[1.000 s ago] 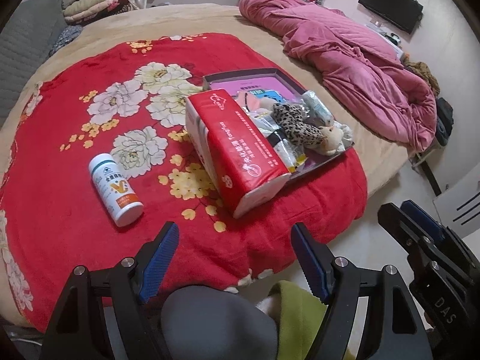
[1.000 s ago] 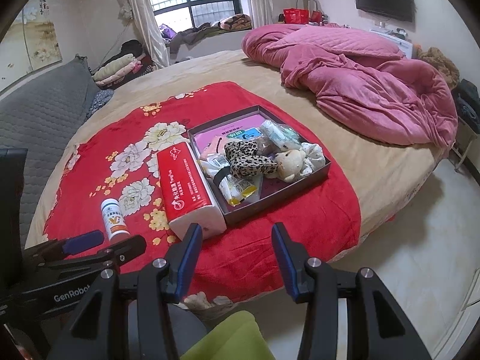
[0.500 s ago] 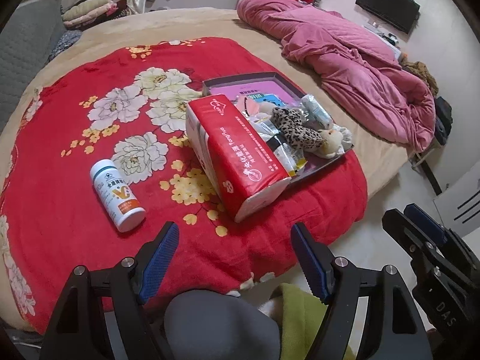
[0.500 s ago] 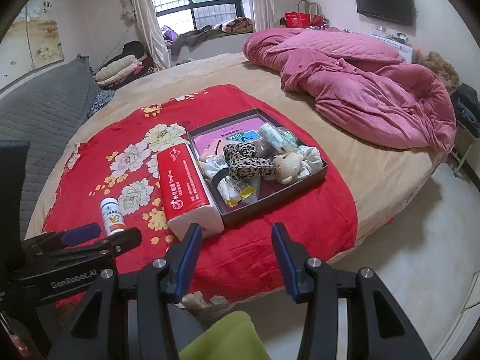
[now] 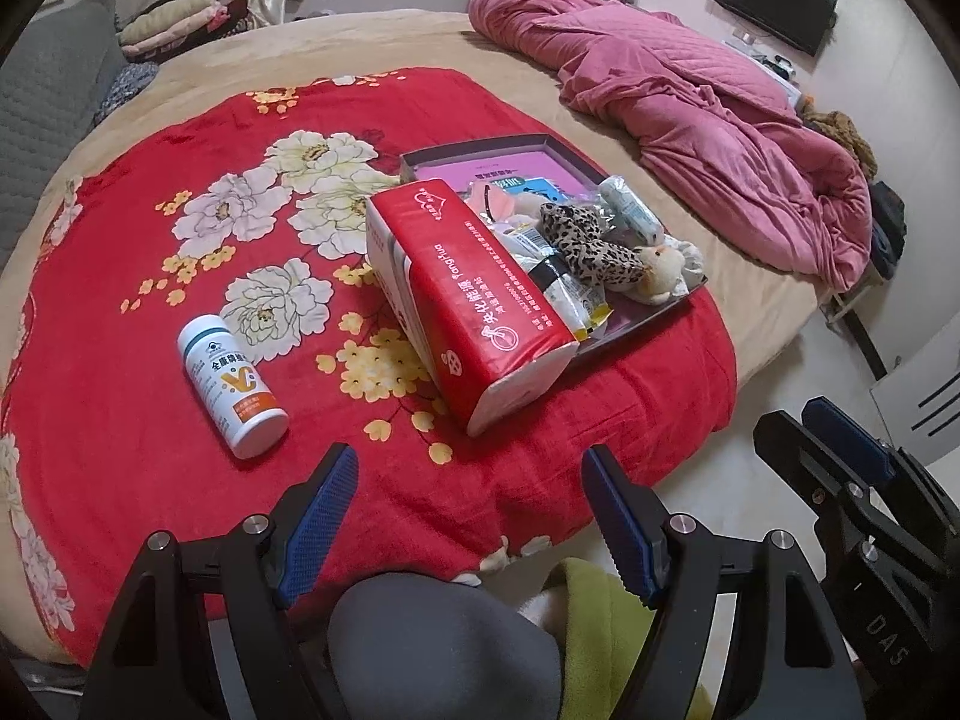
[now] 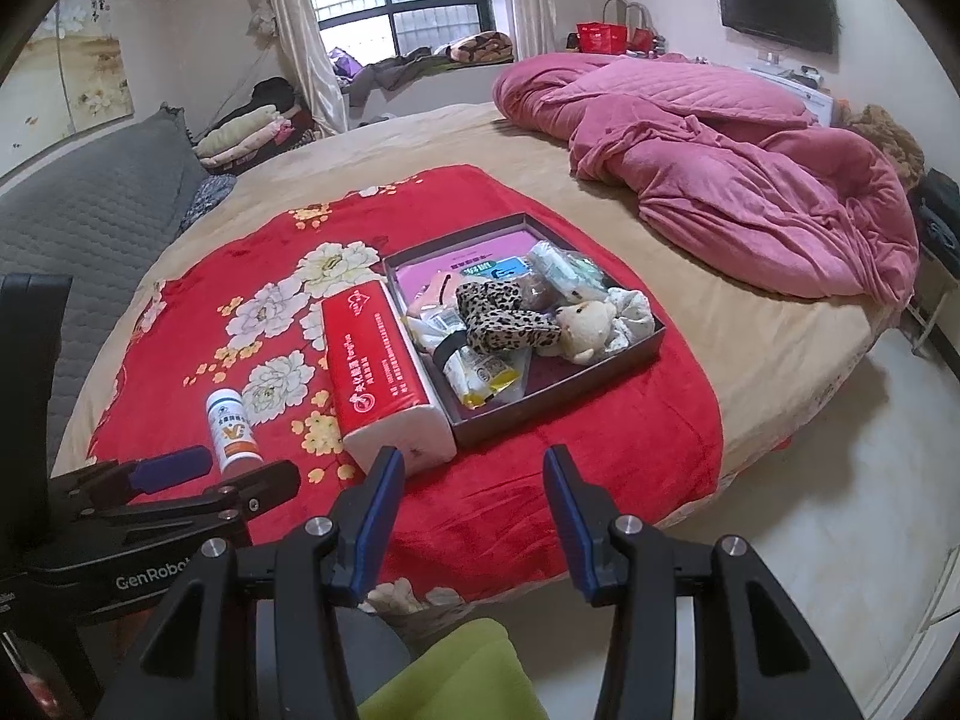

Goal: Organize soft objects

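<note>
A red tissue pack (image 5: 474, 294) (image 6: 378, 372) lies on the red floral blanket (image 5: 120, 420) beside a dark shallow box (image 5: 654, 315) (image 6: 558, 396). The box holds a leopard-print plush (image 5: 591, 243) (image 6: 501, 315), a cream plush head (image 6: 585, 324), wrapped packets and a purple booklet. A white pill bottle (image 5: 231, 384) (image 6: 233, 432) lies to the left. My left gripper (image 5: 468, 516) is open and empty, near the blanket's front edge. My right gripper (image 6: 471, 507) is open and empty, just short of the tissue pack and box.
A crumpled pink quilt (image 6: 720, 180) lies at the right of the round bed. A grey padded headboard (image 6: 72, 222) is at the left. Folded clothes (image 6: 246, 132) sit by the window. Pale floor (image 6: 840, 480) lies to the right. Green and grey fabric (image 5: 576, 606) is below the grippers.
Both views have shifted slightly; the left gripper has edged forward toward the blanket. Objects on the bed have not moved. Both grippers stay open.
</note>
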`<state>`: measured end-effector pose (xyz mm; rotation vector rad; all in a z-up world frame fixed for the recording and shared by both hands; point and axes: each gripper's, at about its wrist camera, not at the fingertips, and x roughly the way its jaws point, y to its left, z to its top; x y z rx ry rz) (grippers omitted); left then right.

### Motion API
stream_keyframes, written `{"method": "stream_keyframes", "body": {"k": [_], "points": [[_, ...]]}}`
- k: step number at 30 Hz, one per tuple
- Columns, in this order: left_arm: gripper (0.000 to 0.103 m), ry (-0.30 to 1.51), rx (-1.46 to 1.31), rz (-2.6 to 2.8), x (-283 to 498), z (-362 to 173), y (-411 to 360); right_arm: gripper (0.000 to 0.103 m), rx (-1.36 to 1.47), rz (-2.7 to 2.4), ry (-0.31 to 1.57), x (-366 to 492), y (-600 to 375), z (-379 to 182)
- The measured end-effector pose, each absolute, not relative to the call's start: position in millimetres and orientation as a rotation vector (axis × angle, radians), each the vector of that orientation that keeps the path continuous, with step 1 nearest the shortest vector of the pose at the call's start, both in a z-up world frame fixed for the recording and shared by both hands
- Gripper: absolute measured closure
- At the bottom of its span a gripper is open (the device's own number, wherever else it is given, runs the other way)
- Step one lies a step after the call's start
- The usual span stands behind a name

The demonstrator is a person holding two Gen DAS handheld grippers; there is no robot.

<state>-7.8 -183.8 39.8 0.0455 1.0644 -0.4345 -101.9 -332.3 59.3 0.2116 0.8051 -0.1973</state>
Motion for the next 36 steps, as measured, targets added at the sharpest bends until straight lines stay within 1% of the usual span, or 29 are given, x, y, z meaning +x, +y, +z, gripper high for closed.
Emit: {"method": "stream_keyframes", "body": {"k": [21,36], "points": [[0.025,1.040,0.031,-0.470,-10.9,49.5,-181.0,0.055,0.206,-0.193,0.797,-101.7,-329.4,62.2],[0.025,1.017,0.104,-0.449,-17.0,52.4,-187.5,0.055,0.193,-0.182,0.790,-101.8,-328.7,67.1]]}}
